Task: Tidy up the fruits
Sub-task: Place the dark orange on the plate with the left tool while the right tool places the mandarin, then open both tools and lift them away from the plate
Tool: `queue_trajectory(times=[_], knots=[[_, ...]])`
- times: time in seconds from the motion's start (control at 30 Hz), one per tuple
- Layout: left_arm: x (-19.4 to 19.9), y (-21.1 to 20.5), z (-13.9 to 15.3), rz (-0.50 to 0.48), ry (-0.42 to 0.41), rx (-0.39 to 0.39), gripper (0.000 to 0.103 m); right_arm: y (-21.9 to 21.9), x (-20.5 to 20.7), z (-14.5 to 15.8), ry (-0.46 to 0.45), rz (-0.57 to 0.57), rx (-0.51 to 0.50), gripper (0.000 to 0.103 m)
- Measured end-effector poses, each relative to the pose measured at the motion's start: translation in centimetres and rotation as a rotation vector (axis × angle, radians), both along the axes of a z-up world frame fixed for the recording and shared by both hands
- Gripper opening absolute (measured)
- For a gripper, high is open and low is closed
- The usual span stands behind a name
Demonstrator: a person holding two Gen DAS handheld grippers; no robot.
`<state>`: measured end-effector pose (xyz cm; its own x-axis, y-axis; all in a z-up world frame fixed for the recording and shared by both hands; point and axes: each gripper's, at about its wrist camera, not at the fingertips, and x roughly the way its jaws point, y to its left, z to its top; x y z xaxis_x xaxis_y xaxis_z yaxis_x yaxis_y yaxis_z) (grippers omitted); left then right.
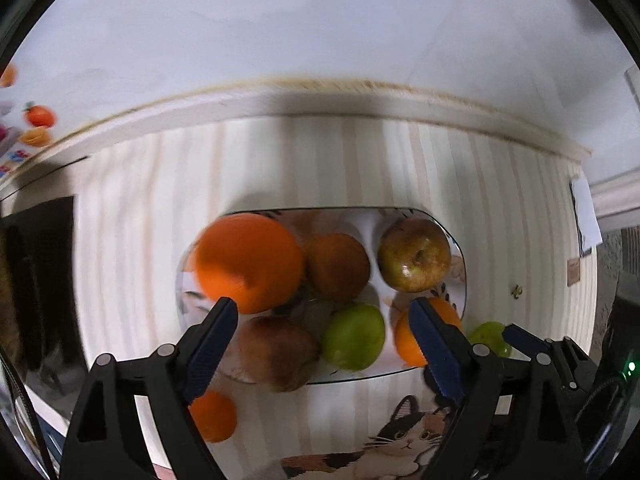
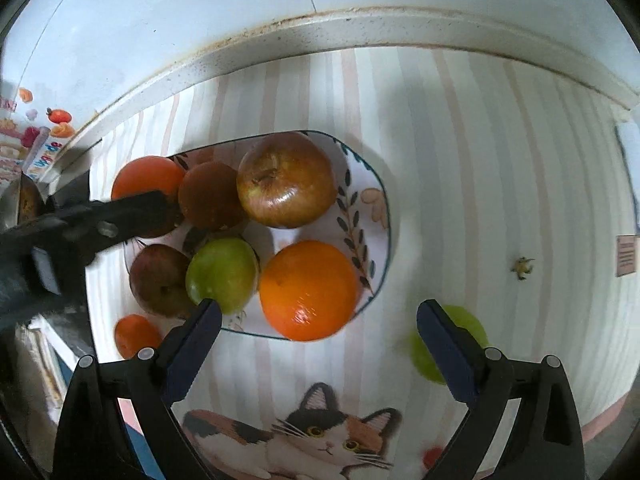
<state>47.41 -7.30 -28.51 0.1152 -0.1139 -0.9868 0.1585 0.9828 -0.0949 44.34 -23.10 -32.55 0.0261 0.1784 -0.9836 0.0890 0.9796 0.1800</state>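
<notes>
A white patterned plate (image 2: 384,208) holds a red-green apple (image 2: 286,180), a big orange (image 2: 308,290), a green apple (image 2: 222,274), a dark red apple (image 2: 162,280) and two more oranges. My right gripper (image 2: 319,307) hangs open above the plate's near edge, its pads clear of the big orange. A green fruit (image 2: 452,344) lies on the cloth behind its right finger. My left gripper (image 1: 322,304) is open over the plate (image 1: 460,256), its pads holding nothing. A large orange (image 1: 248,262) lies by its left fingertip. A small orange (image 1: 214,416) lies off the plate.
A striped cloth with a cat picture (image 2: 328,436) covers the counter. The counter's raised back edge (image 2: 360,28) meets a white wall. A small dried stem (image 2: 522,268) lies right of the plate. Fruit stickers (image 1: 38,124) and a dark opening (image 1: 40,272) are at the left.
</notes>
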Motion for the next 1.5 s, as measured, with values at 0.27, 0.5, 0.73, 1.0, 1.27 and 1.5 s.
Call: queue_trajectory(times=[0.27, 0.5, 0.73, 1.0, 1.27, 1.5], knots=[[-4.2, 3.8, 4.1, 0.065, -0.138, 0.022, 0.087, 0.1, -3.1, 3.7, -0.088, -0.030, -0.020, 0.100], [-8.9, 5.6, 6.5, 0.085, -0.248, 0.049, 0.087, 1.6, -5.3, 7.3, -0.179, -0.019, -0.046, 0.100], [-12.1, 6.4, 8.3, 0.095, -0.311, 0.052, 0.087, 3.0, -7.8, 10.4, -0.264, -0.005, -0.088, 0.100], [-14.7, 7.5, 10.0, 0.145, -0.330, -0.023, 0.087, 3.6, -9.9, 13.0, -0.308, -0.001, -0.055, 0.100], [-14.3, 9.2, 6.8, 0.222, -0.253, -0.020, 0.087, -1.9, -9.7, 10.9, -0.251, -0.154, 0.022, 0.100], [-12.4, 11.1, 0.4, 0.273, -0.109, 0.013, 0.087, -8.3, -8.1, 2.8, -0.068, -0.304, 0.066, 0.100]])
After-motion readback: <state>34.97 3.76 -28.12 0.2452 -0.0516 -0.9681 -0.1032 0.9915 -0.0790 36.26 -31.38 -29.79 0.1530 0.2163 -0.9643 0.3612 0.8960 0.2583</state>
